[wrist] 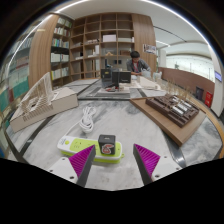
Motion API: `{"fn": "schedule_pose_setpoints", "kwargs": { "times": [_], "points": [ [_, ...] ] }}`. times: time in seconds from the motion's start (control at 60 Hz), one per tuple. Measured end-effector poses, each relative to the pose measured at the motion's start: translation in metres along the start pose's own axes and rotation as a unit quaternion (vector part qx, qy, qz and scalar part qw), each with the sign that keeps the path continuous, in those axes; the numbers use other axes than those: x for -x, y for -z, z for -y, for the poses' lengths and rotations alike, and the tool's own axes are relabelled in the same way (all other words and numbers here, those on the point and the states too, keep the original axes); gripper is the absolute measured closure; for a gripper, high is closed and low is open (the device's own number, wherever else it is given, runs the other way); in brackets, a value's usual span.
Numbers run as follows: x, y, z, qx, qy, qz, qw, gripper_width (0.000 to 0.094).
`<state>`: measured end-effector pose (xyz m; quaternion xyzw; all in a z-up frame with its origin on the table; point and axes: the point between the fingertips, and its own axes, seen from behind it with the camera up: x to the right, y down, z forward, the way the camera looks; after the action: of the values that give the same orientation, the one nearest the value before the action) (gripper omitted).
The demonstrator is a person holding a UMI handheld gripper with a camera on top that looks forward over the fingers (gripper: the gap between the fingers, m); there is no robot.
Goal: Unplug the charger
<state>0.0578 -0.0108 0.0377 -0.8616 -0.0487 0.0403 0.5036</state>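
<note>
The charger, a small dark block, stands plugged into the top of a yellow-green power strip that lies flat on the pale desk. It sits just ahead of the fingers and a little nearer the left one. The charger rises upright from the strip, its long axis pointing up off the desk; which way its face turns cannot be made out. A white cable runs from the charger area away across the desk in loose loops toward the far side.

The power strip itself lies crosswise to the fingers, and at its left end a white and pink part juts out toward the left.

The gripper has its fingers spread apart, the two magenta pads showing with a clear gap between them; they hold nothing, and the left pad overlaps the near edge of the strip in this view, though contact cannot be told.

Further out, a light wooden rack stands on the desk to the left, and a low wooden tray carrying dark objects lies to the right. Beyond the desk, a person sits at another table before tall wooden bookshelves with books and boxes in their compartments.
</note>
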Motion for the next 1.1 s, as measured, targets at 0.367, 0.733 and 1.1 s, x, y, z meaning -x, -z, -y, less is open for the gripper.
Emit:
{"fn": "schedule_pose_setpoints", "kwargs": {
  "times": [0.367, 0.733, 1.1],
  "points": [
    [0.016, -0.045, 0.012, -0.037, 0.018, -0.008, 0.999, 0.0778],
    [-0.011, 0.079, 0.197, -0.223, 0.005, -0.026, 0.974, 0.0826],
    [-0.094, 0.013, -0.03, 0.041, -0.001, -0.064, 0.997, 0.0794]
  ]
}}
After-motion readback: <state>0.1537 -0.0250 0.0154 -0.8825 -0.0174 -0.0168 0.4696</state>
